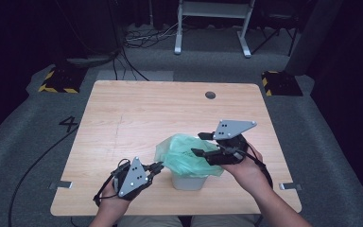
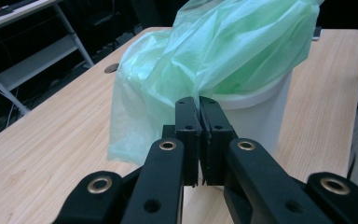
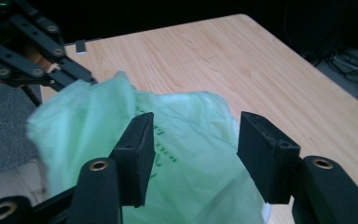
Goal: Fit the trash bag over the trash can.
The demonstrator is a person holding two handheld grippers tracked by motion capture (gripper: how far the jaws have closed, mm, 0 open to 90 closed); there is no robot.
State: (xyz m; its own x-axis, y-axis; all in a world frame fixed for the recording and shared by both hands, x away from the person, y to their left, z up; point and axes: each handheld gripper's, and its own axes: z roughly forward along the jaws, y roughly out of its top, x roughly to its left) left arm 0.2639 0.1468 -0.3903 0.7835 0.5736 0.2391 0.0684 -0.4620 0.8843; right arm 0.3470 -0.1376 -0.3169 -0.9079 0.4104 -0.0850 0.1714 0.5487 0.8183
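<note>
At the table's near edge, the left gripper pinches the green bag at the white bin's rim; above the bin, the right gripper hovers spread over loose plastic. Lining the bin appears underway; next, the right needs its own hold to stretch the mouth.

Table: carries the bin near its front edge, a little right of the middle
Bag: sits in the bin; hangs over the rim and bulges up and to the left
Left gripper: just left of the bin, at the bag's edge
Right gripper: above the bag, at the right side of the bin
Hole: in the table, behind the bin, near the far edge
</note>
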